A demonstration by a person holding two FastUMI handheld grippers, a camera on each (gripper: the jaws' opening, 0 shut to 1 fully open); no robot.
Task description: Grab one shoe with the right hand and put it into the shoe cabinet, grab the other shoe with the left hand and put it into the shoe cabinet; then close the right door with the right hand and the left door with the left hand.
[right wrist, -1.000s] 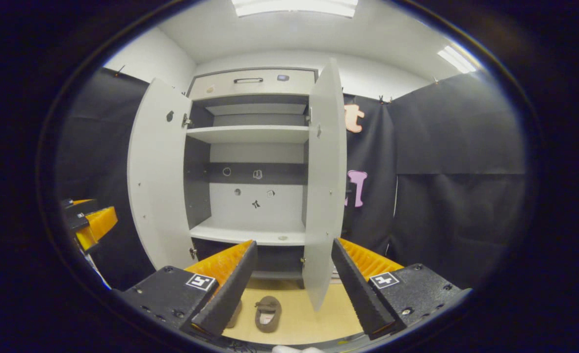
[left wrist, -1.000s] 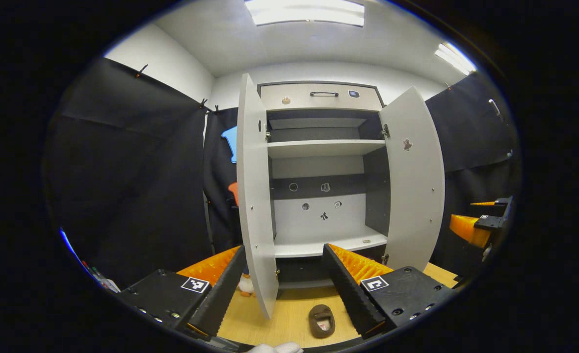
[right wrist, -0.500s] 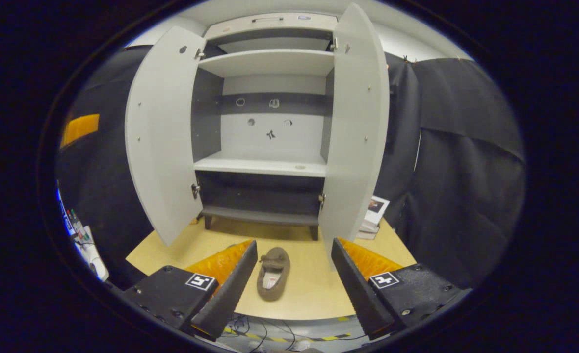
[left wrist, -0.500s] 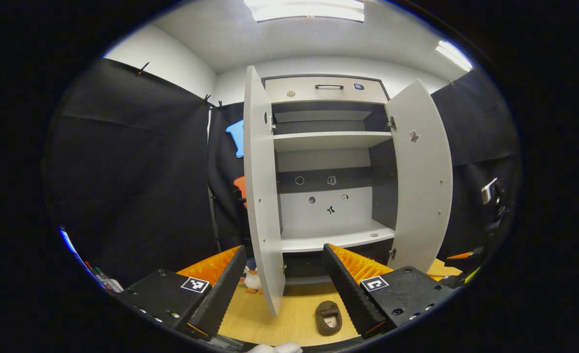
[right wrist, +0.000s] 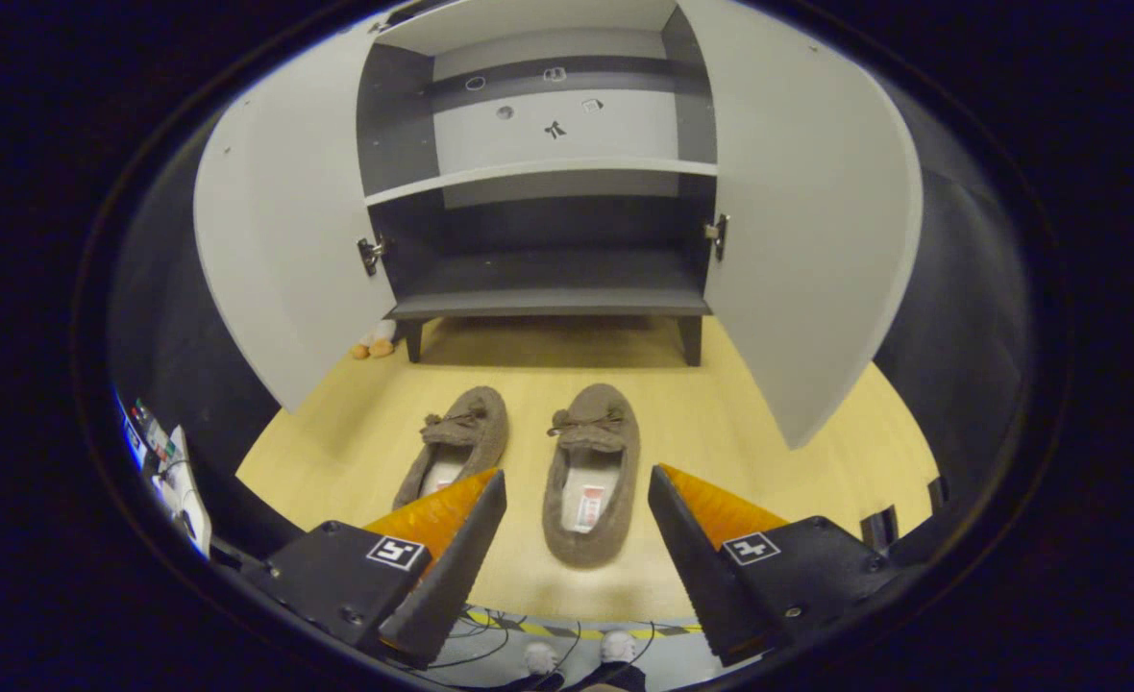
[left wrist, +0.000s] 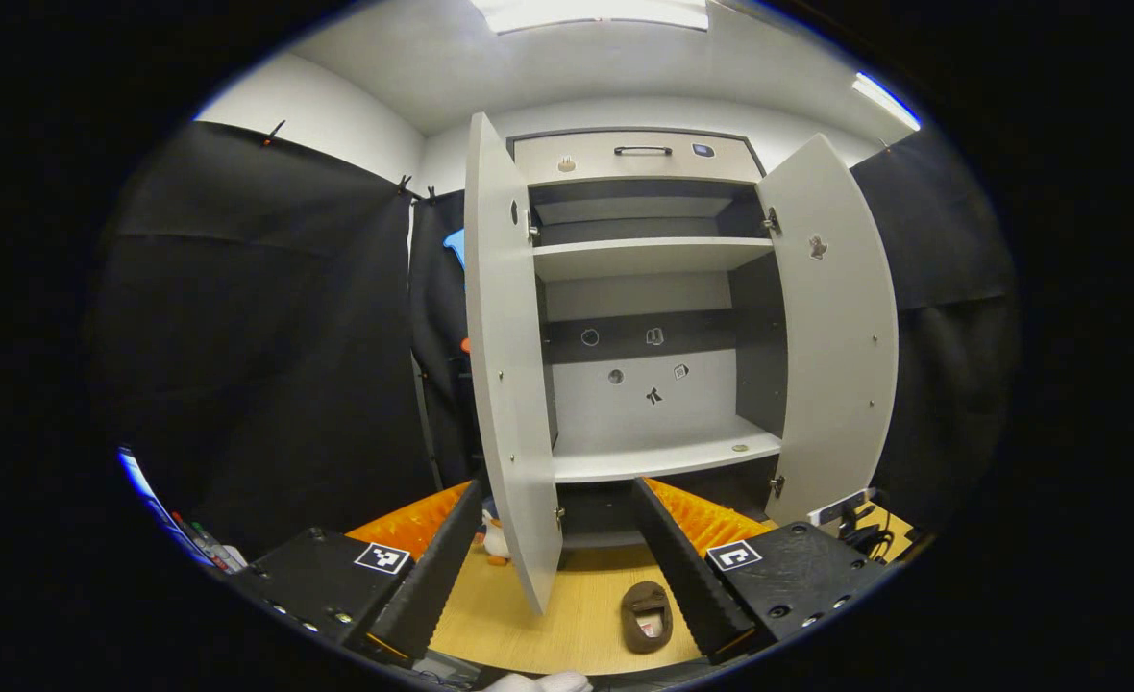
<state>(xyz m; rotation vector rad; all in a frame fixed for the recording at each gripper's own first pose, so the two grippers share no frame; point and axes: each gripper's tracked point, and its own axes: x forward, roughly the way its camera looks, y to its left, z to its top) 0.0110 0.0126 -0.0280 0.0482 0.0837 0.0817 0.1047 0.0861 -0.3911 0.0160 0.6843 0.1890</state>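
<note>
Two brown fuzzy slippers lie side by side on the wooden floor before the open shoe cabinet (right wrist: 548, 298). The right slipper (right wrist: 591, 471) sits straight ahead between the spread fingers of my right gripper (right wrist: 577, 485), which hovers above it, open and not touching. The left slipper (right wrist: 456, 447) lies partly behind that gripper's left finger (right wrist: 452, 548). Both cabinet doors, left (right wrist: 279, 259) and right (right wrist: 807, 240), stand wide. In the left gripper view, my left gripper (left wrist: 557, 495) is open and held high, facing the cabinet (left wrist: 653, 317), with one slipper (left wrist: 646, 615) on the floor below.
A small plush toy (right wrist: 375, 341) lies by the cabinet's left leg. Cables and a power strip (right wrist: 168, 461) sit at the floor's left edge. Black cloth walls close in both sides. The cabinet's bottom shelf (right wrist: 548, 279) is bare.
My right gripper has tilted down and dropped toward the floor, so the slippers now sit close between its fingers. The left gripper has shifted only slightly, still facing the cabinet.
</note>
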